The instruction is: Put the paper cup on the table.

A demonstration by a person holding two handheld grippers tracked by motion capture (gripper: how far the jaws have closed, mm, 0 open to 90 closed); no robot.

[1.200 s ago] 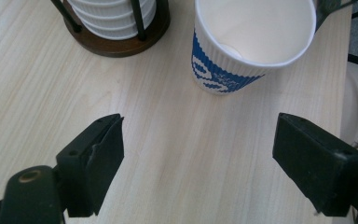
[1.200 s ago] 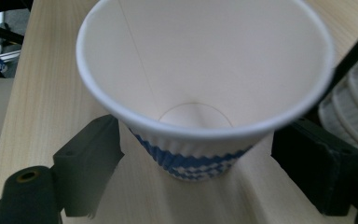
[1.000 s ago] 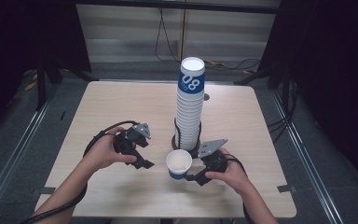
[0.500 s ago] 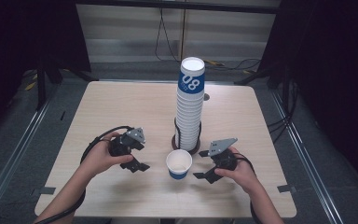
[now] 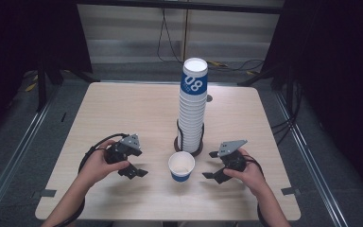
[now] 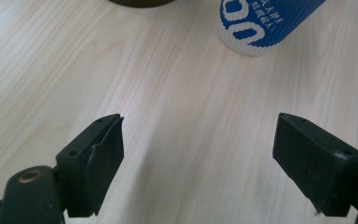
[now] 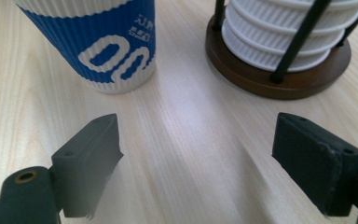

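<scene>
A single blue-and-white paper cup (image 5: 181, 166) stands upright on the wooden table (image 5: 123, 104), just in front of a tall stack of like cups (image 5: 192, 109) in a wire holder on a round brown base (image 5: 199, 150). My left gripper (image 5: 139, 163) lies left of the cup, open and empty, pointing at it. My right gripper (image 5: 210, 165) is to the cup's right, also open and empty. In the left gripper view the cup (image 6: 261, 23) is beyond the open jaws (image 6: 198, 135). The right gripper view has the cup (image 7: 102, 42) and the holder base (image 7: 279, 70) ahead of its jaws (image 7: 196, 140).
Black cables trail from both grippers over the table. The table's near edge (image 5: 170, 219) runs close under both forearms. Dark floor, rails and cables surround the table.
My right gripper has drawn back to the right, away from the cup it was against. My left hand has sunk and moved toward the near edge. The cup stays put.
</scene>
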